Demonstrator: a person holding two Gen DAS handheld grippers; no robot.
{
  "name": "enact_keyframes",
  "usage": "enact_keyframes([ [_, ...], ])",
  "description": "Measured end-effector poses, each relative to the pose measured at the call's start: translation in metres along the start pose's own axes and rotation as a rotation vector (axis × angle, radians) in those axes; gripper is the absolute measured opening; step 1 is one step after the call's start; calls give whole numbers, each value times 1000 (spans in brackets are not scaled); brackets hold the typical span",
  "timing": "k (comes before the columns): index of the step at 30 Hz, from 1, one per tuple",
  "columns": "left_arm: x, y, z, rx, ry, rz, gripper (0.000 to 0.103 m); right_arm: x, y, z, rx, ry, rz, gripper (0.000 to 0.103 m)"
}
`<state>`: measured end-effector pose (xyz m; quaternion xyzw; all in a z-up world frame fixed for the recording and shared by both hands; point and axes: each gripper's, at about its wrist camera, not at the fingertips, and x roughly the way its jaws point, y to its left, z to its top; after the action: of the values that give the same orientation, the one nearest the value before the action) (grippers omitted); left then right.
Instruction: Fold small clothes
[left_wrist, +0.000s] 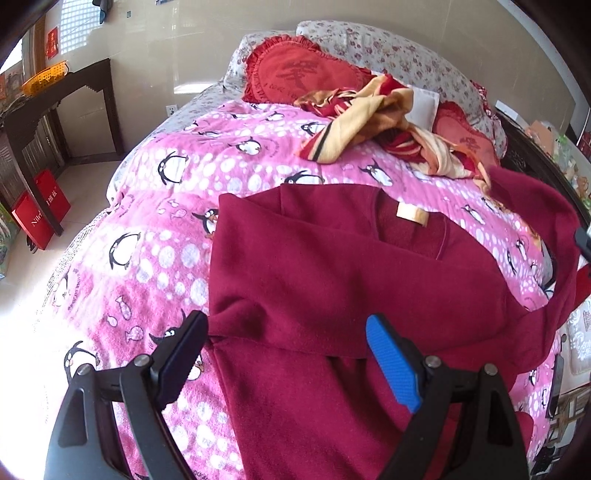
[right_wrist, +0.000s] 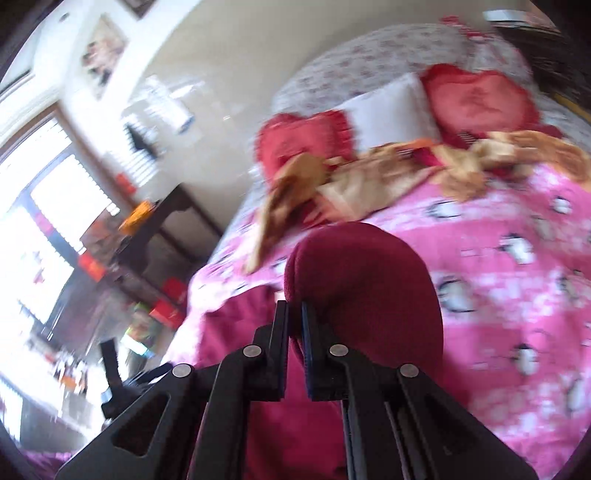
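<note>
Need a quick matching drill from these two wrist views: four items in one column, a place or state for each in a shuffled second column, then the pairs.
Column A
1. left gripper
2. right gripper
3. dark red fleece sweater
4. red heart-shaped ruffled cushion

Column B
a. up by the floral pillows
b. open above the sweater
c. spread on the pink penguin blanket
d. shut on a raised sweater fold

Pairs: 1-b, 2-d, 3-c, 4-a
</note>
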<state>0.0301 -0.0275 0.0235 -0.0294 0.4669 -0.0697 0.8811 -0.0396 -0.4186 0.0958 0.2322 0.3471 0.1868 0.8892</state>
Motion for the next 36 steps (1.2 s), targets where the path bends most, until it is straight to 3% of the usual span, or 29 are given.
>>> enact_keyframes([
  [4,3,2,-1,-10,10,-28,91,63,32,-43,-110,165,13,0],
  [7,5,2,-2,-17,18,-55,91,118,26,-82,-96,384,-41,4],
  [9,7,1,-1,-13,19,-62,91,130,19,-99,-76,437,-67,9],
  [15,25,-30,12,74,-4,-91,92,85,1,-99,-11,327,-65,18],
  [21,66,-75,26,149,31,-118,89,38,-21,-108,122,243,-67,19],
  [23,81,-89,28,193,75,-114,70,26,-27,-112,144,226,-72,19],
  [24,90,-95,27,214,110,-119,47,21,-30,-113,150,219,-77,19],
  [25,98,-100,26,232,146,-112,31,16,-33,-114,156,210,-82,19],
  [26,102,-103,25,247,154,-90,27,11,-33,-112,162,202,-82,19],
  [27,103,-104,24,253,149,-90,16,7,-37,-113,170,196,-82,19],
  [30,85,-98,30,210,129,-154,11,0,-46,-112,192,179,-92,19],
  [33,41,-83,45,181,11,-198,11,-1,-49,-108,202,169,-93,19],
  [36,-1,-56,59,149,-111,-161,11,1,-49,-103,196,154,-109,20],
])
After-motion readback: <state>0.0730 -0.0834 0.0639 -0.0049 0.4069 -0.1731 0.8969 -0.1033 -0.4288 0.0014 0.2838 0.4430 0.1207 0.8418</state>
